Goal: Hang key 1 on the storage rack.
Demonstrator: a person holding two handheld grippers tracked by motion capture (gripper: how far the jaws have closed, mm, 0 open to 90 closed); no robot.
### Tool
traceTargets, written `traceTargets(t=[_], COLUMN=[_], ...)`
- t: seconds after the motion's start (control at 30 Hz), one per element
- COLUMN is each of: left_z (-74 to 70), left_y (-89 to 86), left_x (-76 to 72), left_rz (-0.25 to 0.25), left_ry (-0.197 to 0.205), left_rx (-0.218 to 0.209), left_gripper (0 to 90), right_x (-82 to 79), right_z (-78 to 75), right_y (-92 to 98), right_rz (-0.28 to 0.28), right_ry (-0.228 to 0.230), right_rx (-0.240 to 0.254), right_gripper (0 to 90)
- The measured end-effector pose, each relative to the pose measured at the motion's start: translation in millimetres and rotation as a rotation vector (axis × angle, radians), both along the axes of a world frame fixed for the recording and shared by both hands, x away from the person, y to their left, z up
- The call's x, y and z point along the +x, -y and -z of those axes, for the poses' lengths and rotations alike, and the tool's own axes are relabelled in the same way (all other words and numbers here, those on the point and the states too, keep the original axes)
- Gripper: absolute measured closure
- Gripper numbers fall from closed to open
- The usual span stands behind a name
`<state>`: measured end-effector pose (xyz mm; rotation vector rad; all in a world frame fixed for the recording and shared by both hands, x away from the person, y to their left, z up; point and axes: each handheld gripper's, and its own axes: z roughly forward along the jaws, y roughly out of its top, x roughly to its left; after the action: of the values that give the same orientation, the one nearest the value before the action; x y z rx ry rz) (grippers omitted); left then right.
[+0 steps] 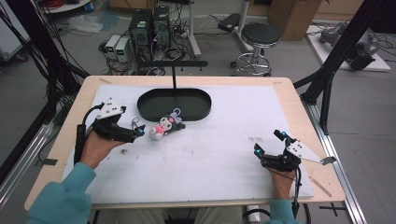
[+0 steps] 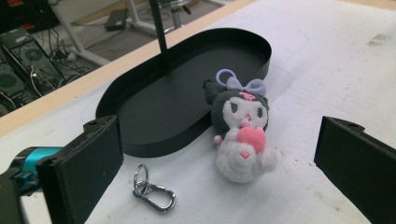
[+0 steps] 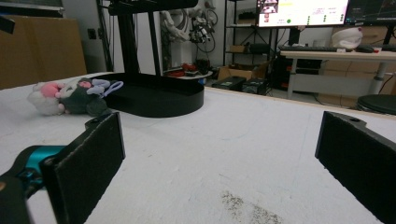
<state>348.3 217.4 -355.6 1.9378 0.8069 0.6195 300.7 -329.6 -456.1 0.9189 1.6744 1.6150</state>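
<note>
Even, bright indoor light from overhead — shadows on the white tabletop [image 1: 210,154] are faint and soft. The black tray [image 2: 159,116] shows a mild sheen, no hard glare. All views are somewhat soft and low in detail — the near fingers [image 3: 88,158] blur most.

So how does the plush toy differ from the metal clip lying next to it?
The plush toy is soft, bulky and white, dark grey and pink; the metal clip is thin, flat, shiny silver. The toy touches the black tray; the clip lies apart from it. Both lie on the white mat between the left gripper's open jaws.
</note>
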Motion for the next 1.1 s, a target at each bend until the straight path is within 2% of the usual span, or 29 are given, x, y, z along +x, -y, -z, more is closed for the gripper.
traceTargets(t=[0.07, 0.17, 0.23, 0.33, 0.53, 0.7, 0.83, 1.1], left_z=[0.0, 2.1, 5.3, 7.6, 14.0, 21.7, 32.6, 40.0], left_y=[8.2, 14.1, 22.5, 28.2, 42.2, 50.6, 57.4, 59.9], left_x=[7.4, 12.1, 18.7, 22.8, 33.5, 39.4, 45.4, 50.7], left_rz=[0.011, 0.016, 0.032, 0.036, 0.040, 0.046, 0.044, 0.029], left_ry=[-0.023, -0.046, -0.073, -0.090, -0.145, -0.179, -0.219, -0.237], left_rx=[0.032, 0.052, 0.095, 0.105, 0.156, 0.163, 0.214, 0.243], left_gripper=[1.8, 1.7, 1.7, 1.7, 1.8, 1.8, 1.8, 1.8], right_x=[-0.1, -0.1, 0.0, 0.0, 0.0, 0.1, 0.0, -0.2], right_z=[-0.1, -0.1, 0.0, 0.0, 0.0, -0.2, 0.0, 0.0], right_y=[-0.1, -0.1, -0.1, 0.0, 0.0, 0.0, 0.0, -0.1], right_rz=[0.000, -0.001, 0.000, 0.001, -0.001, 0.000, 0.000, -0.001], right_ry=[-0.001, 0.000, 0.001, 0.001, 0.000, 0.006, 0.003, 0.002], right_rx=[-0.001, -0.001, -0.002, -0.003, 0.000, -0.006, -0.003, -0.001], right_gripper=[0.7, 0.7, 0.7, 0.7, 0.7, 0.7, 0.7, 0.7])
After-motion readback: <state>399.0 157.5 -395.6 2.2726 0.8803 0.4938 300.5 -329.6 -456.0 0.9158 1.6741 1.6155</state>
